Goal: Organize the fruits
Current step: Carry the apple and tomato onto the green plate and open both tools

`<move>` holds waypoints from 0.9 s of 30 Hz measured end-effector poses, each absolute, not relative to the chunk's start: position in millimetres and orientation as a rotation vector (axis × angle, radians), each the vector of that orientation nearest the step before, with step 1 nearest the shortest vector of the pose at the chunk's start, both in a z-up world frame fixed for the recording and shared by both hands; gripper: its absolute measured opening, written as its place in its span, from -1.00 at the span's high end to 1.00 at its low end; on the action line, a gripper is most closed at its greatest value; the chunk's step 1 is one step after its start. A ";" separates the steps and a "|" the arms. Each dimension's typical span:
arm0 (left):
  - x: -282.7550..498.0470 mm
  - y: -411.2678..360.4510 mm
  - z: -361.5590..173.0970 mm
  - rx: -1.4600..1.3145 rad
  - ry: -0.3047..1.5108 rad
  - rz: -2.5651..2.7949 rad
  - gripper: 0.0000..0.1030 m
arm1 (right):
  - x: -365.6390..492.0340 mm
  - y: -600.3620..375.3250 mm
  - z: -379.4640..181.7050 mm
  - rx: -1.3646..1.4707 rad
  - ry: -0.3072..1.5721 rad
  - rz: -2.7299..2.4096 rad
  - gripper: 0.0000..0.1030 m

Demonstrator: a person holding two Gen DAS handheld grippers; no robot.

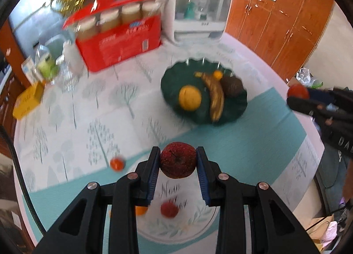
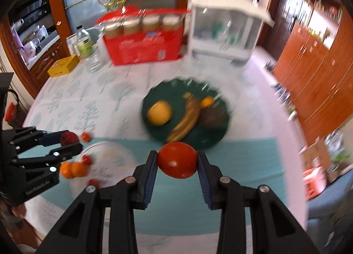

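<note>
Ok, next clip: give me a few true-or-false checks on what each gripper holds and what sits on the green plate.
1. The left gripper grips a dark red apple. True.
2. The right gripper is empty. False: it is closed on a smooth red tomato.
3. The green plate holds a banana. True.
4. The green plate holds only the banana. False: a yellow round fruit, a dark brown fruit and a small orange fruit lie there too.
5. A red box of jars stands beyond the plate. True.
</note>
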State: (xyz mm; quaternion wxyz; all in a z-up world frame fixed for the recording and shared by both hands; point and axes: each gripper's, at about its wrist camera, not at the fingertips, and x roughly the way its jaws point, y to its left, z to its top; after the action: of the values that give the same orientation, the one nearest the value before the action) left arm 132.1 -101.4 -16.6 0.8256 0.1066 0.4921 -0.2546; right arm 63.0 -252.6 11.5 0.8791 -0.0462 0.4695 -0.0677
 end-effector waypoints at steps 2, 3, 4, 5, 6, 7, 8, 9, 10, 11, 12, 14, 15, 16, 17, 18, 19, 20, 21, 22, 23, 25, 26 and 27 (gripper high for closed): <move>143.0 -116.4 -2.2 0.236 1.017 -0.535 0.40 | 69.3 -263.3 26.0 -0.129 0.964 -0.145 0.31; 149.0 -123.1 3.5 0.241 1.009 -0.533 0.40 | 76.2 -270.9 35.3 -0.150 0.958 -0.141 0.31; 154.4 -128.2 7.9 0.246 1.004 -0.531 0.40 | 81.3 -275.6 40.8 -0.163 0.956 -0.137 0.31; 159.8 -133.5 12.0 0.251 1.000 -0.529 0.40 | 89.0 -281.4 46.7 -0.181 0.954 -0.133 0.31; 166.3 -139.5 15.6 0.257 0.997 -0.526 0.40 | 95.9 -285.7 50.6 -0.196 0.953 -0.129 0.31; 175.5 -147.9 19.6 0.263 0.994 -0.521 0.40 | 103.2 -290.1 53.1 -0.206 0.955 -0.124 0.31; 180.0 -151.9 21.2 0.266 0.992 -0.515 0.40 | 108.6 -292.9 54.0 -0.208 0.958 -0.119 0.31; 187.9 -158.5 22.5 0.270 0.993 -0.509 0.40 | 119.1 -299.0 54.6 -0.200 0.968 -0.106 0.31; 197.2 -165.6 23.1 0.274 0.997 -0.508 0.40 | 126.0 -302.8 54.0 -0.194 0.976 -0.093 0.31; 207.4 -172.4 22.1 0.276 1.003 -0.501 0.40 | 136.0 -307.5 52.1 -0.183 0.985 -0.079 0.31; 215.8 -178.1 19.6 0.278 1.014 -0.498 0.40 | 145.4 -311.0 49.0 -0.174 0.995 -0.068 0.31; 234.2 -189.4 13.0 0.275 1.038 -0.492 0.40 | 162.1 -315.6 39.6 -0.159 1.016 -0.052 0.31; 243.8 -194.5 8.3 0.273 1.052 -0.485 0.40 | 175.1 -320.4 31.6 -0.144 1.033 -0.040 0.31; 251.1 -199.1 3.6 0.273 1.064 -0.483 0.40 | 185.6 -323.4 24.4 -0.134 1.048 -0.032 0.31; 259.3 -204.2 -5.0 0.269 1.078 -0.478 0.40 | 191.7 -325.2 18.8 -0.127 1.058 -0.031 0.31; 265.1 -208.0 -9.6 0.266 1.087 -0.471 0.40 | 204.0 -329.4 8.9 -0.115 1.073 -0.030 0.30; 274.2 -213.3 -18.1 0.263 1.104 -0.464 0.40 | 213.5 -332.0 0.8 -0.106 1.084 -0.027 0.30; 279.6 -216.4 -25.2 0.260 1.114 -0.458 0.40 | 219.6 -333.6 -5.0 -0.100 1.091 -0.025 0.30; 288.5 -221.8 -35.4 0.256 1.134 -0.448 0.40 | 230.1 -336.7 -15.9 -0.088 1.106 -0.025 0.30; 292.9 -224.8 -43.1 0.256 1.146 -0.443 0.40 | 237.5 -339.4 -24.2 -0.074 1.117 -0.025 0.30; 296.9 -227.6 -51.0 0.254 1.151 -0.436 0.40 | 243.3 -341.4 -31.6 -0.058 1.126 -0.021 0.30; 306.2 -233.2 -69.1 0.252 1.180 -0.419 0.40 | 254.2 -344.9 -45.4 -0.022 1.139 -0.006 0.30; 309.2 -235.1 -76.4 0.248 1.192 -0.411 0.40 | 259.4 -346.4 -52.0 -0.004 1.146 0.003 0.30; 313.9 -237.6 -85.9 0.238 1.210 -0.407 0.40 | 264.8 -348.5 -61.3 0.016 1.156 0.014 0.30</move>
State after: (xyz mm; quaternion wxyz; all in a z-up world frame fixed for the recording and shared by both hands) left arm 313.9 -237.6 -85.9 0.7966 0.1106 0.5632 -0.1897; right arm 264.8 -348.5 -61.3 0.8376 0.0077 0.5461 0.0067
